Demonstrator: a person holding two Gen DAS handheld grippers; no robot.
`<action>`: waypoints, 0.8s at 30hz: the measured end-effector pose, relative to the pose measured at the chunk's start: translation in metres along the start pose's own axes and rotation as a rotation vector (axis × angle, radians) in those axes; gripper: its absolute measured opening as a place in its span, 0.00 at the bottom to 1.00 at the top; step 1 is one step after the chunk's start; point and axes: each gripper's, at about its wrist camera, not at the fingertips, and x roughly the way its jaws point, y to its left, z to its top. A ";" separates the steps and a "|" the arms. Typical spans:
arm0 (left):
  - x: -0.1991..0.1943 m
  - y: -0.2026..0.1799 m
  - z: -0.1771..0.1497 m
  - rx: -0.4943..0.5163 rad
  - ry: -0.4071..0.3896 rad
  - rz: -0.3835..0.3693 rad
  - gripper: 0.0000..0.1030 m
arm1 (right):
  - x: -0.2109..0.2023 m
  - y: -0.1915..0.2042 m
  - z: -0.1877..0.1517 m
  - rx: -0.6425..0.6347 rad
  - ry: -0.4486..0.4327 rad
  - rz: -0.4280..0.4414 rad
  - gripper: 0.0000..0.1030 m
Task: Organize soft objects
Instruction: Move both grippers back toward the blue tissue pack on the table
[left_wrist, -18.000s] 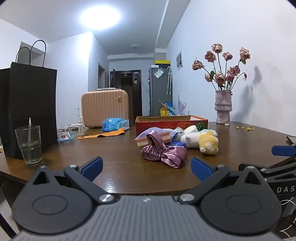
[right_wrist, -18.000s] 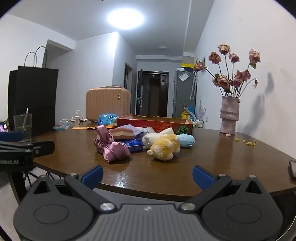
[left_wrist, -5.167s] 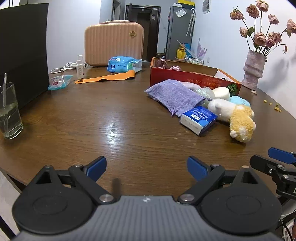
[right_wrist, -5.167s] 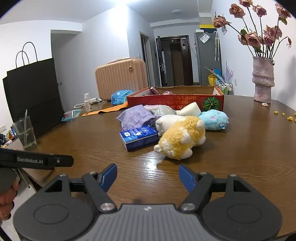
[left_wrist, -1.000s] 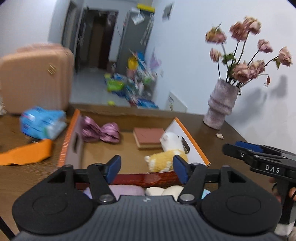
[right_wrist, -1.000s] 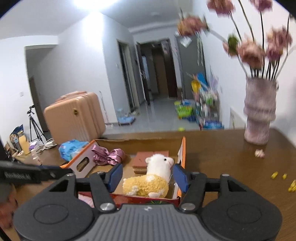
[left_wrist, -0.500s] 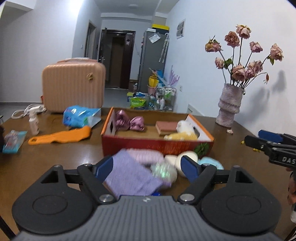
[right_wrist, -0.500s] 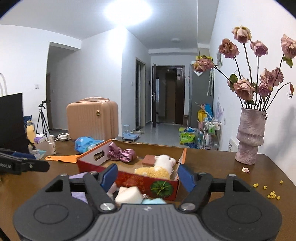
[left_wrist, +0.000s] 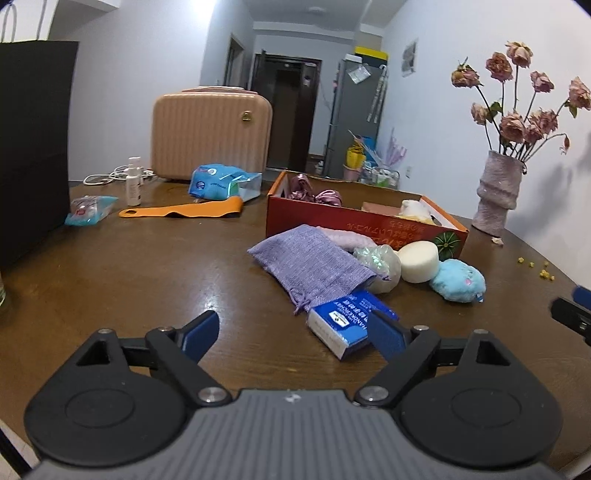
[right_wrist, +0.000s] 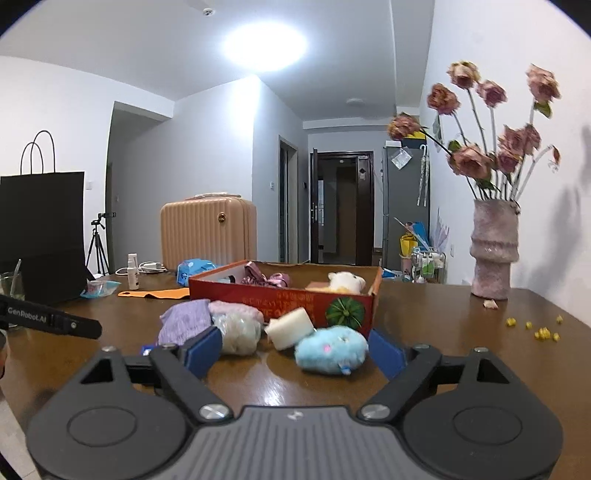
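Brown wood tabletop (left_wrist: 147, 266) fills the left wrist view, with a hallway and a dark door behind it. On it stands a red cardboard box (left_wrist: 354, 225), and inside lie a pink satin scrunchie (left_wrist: 317, 194) and a white and yellow plush (left_wrist: 413, 210). In front of the box sit a purple cloth pouch (left_wrist: 310, 262), a shiny pale ball (left_wrist: 380, 264), a cream round sponge (left_wrist: 419, 261) and a blue fluffy toy (left_wrist: 458, 280), bunched close together. A blue tissue pack (left_wrist: 347, 321) lies under the pouch's near end, just ahead of the left gripper (left_wrist: 291, 332), whose jaws are opening with nothing held between them. Farther left are a peach suitcase (left_wrist: 210, 136), an orange strip (left_wrist: 184, 211) and a black paper bag (left_wrist: 33, 140). A vase of dried roses (left_wrist: 496, 195) stands at the right

From the right wrist view, the right gripper (right_wrist: 295, 350) hovers low over the tabletop (right_wrist: 461, 332), its jaws opening and empty; the blue fluffy toy (right_wrist: 330, 349) lies on the wood just beyond them, touching the cream round sponge (right_wrist: 290, 328). The red cardboard box (right_wrist: 284, 301) is right behind, the white and yellow plush (right_wrist: 345, 282) poking above its rim. The left gripper's (right_wrist: 51, 321) arm shows at the left edge
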 end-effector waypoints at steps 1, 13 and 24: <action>0.000 -0.002 -0.002 -0.002 -0.010 0.006 0.88 | -0.006 -0.011 -0.002 0.006 0.002 -0.012 0.84; 0.022 -0.020 -0.004 -0.004 -0.022 0.018 0.95 | -0.084 -0.219 -0.008 -0.070 -0.076 -0.594 0.93; 0.035 -0.020 0.001 -0.003 -0.008 0.044 0.95 | -0.078 -0.245 -0.023 -0.033 -0.029 -0.601 0.93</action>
